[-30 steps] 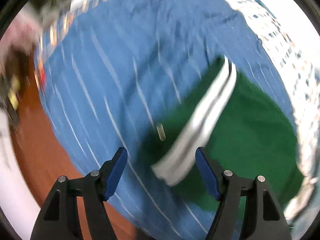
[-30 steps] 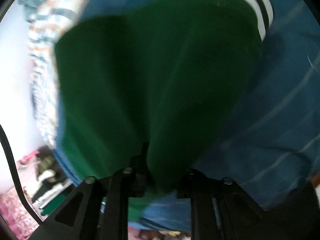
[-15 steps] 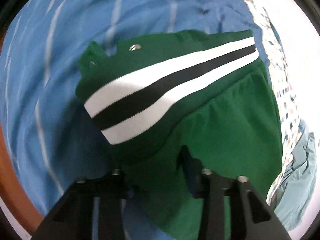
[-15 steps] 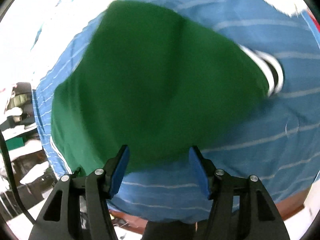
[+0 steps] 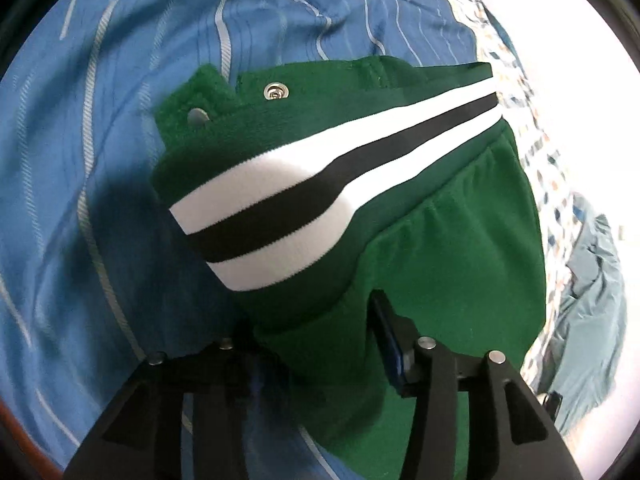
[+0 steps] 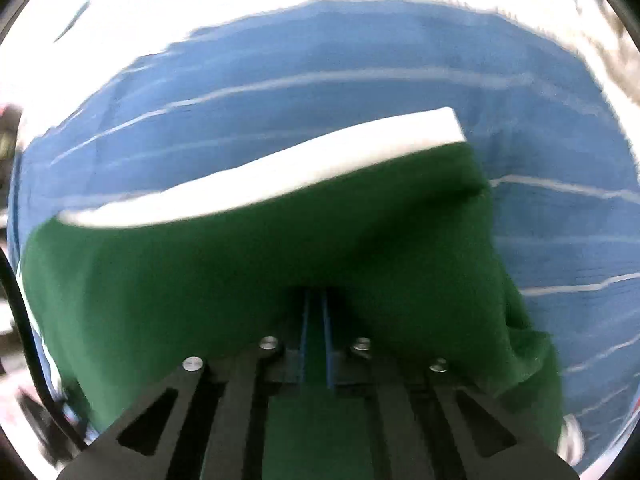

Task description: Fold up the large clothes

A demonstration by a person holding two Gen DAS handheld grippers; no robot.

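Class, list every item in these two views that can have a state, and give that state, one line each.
green jacket: folded, lying on the bedsheet
snap button: unfastened
blue striped bedsheet: spread, wrinkled
left tool: open, straddling the jacket's edge
right tool: shut on the green jacket

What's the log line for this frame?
left gripper: around green jacket | right gripper: shut on green jacket | surface: blue striped sheet

A blue bedsheet with thin pale stripes spreads everywhere, wrinkled. Off to the right lies a patterned blanket and a crumpled teal cloth — beyond them a white wall, brightly lit.
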